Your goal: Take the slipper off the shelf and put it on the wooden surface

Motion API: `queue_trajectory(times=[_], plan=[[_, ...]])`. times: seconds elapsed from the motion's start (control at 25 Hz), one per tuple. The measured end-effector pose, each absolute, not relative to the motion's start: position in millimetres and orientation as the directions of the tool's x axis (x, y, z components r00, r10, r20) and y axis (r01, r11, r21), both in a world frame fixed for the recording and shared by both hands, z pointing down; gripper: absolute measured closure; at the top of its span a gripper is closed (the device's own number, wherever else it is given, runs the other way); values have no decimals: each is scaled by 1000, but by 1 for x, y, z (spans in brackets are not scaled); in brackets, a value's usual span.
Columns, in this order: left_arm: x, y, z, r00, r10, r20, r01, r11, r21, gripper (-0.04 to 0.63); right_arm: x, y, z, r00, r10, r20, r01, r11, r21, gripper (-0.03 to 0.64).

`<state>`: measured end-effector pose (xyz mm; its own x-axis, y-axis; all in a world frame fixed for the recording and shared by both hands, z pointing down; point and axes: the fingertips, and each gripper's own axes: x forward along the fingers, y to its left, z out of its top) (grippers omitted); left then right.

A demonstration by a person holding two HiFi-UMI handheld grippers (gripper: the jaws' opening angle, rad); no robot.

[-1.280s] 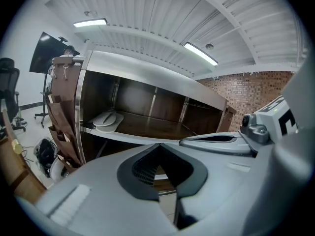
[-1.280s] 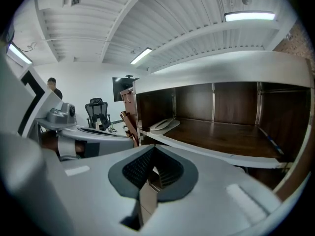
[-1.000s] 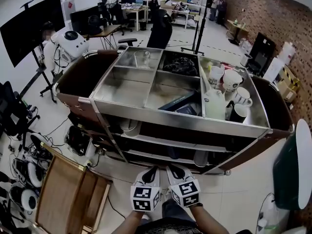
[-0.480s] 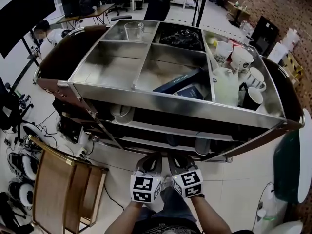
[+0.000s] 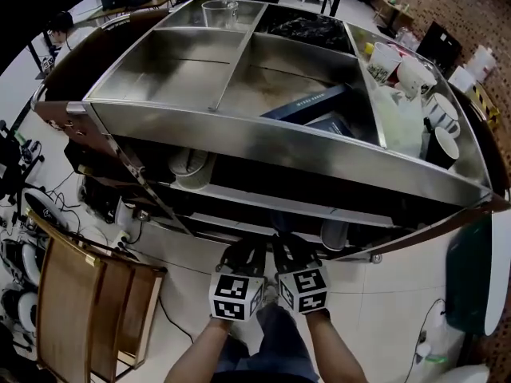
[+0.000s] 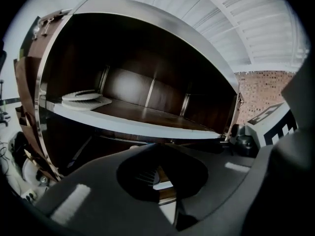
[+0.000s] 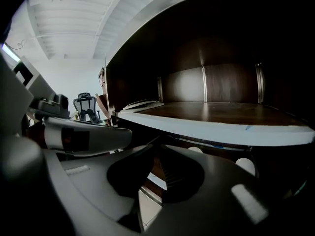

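Observation:
A white slipper (image 6: pixel 82 97) lies flat at the left end of the cart's dark middle shelf (image 6: pixel 147 116); it also shows as a pale shape in the right gripper view (image 7: pixel 142 103). In the head view a white shape (image 5: pixel 192 166) sits under the steel top. Both grippers are side by side low in front of the cart, below that shelf. My left gripper (image 5: pixel 242 250) (image 6: pixel 156 145) is shut and empty. My right gripper (image 5: pixel 287 246) (image 7: pixel 158 145) has its tips still nearly together; its jaws are opening with nothing between them. A wooden stool (image 5: pixel 80 309) stands on the floor at lower left.
The cart's steel top tray (image 5: pixel 263 146) overhangs the shelves and holds a blue box (image 5: pixel 307 106), a glass (image 5: pixel 217 10) and several mugs (image 5: pixel 387 61). White cups (image 7: pixel 246 165) sit on a lower shelf. Cables and gear (image 5: pixel 20 246) clutter the floor at left.
The head has come closer and lower, so the cart fills more of the view. Both grippers have moved up toward the cart's lower shelves, still side by side.

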<state>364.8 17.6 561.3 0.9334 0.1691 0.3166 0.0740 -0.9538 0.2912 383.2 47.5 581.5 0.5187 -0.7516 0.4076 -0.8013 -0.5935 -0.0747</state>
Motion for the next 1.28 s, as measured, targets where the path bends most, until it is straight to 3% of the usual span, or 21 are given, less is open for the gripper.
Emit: queue_trajectory(times=[0.56,0.64,1.28], plan=[[369,1,627,934,154,321,46,-946,321,591,431,48,680,540,-695,475,-778,-628,-35,570],[370,-3,636,935,148,324,38,-945,324,591,442,49,694,552,-682,480,-764,-644,-38,530],[387,-19,679,939,131,318,17,-942,335,591,510,47,788,588,-579,565,-691,-722,-21,467]])
